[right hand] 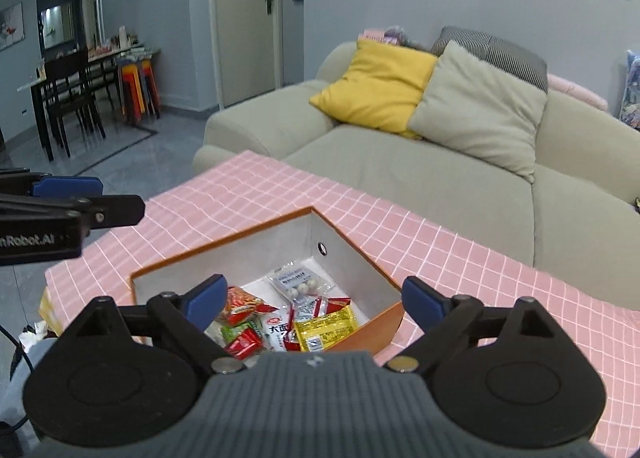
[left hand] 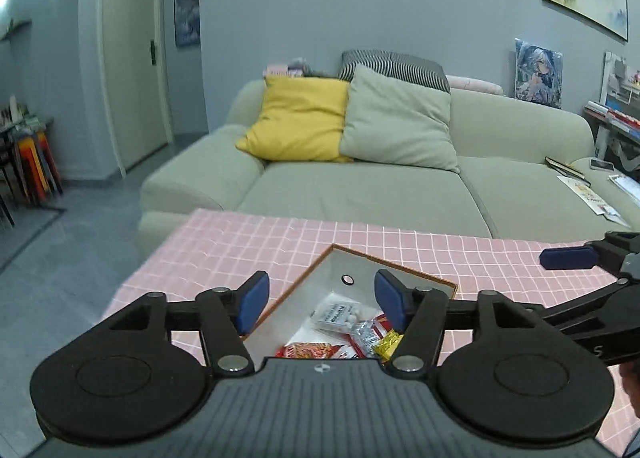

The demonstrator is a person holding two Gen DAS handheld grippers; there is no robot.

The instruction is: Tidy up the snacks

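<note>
Pink checked tablecloth (right hand: 280, 194) is seen bare around the orange-rimmed box (right hand: 224, 242). Snack packets (right hand: 320, 322) (inside it) are straddled by the spread, empty right gripper (right hand: 312, 298); the left gripper (left hand: 318, 298) is likewise splayed above them.

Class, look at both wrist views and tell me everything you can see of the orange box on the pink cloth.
The box is open-topped and rectangular, orange outside with pale grey inner walls, cardboard by its look. One inner wall has a small round hole. It sits flat on the pink checked cloth, turned corner-first toward the sofa. Inside lie packaged snacks, among them a yellow packet and a clear bag of white balls. Neither gripper touches it.
</note>
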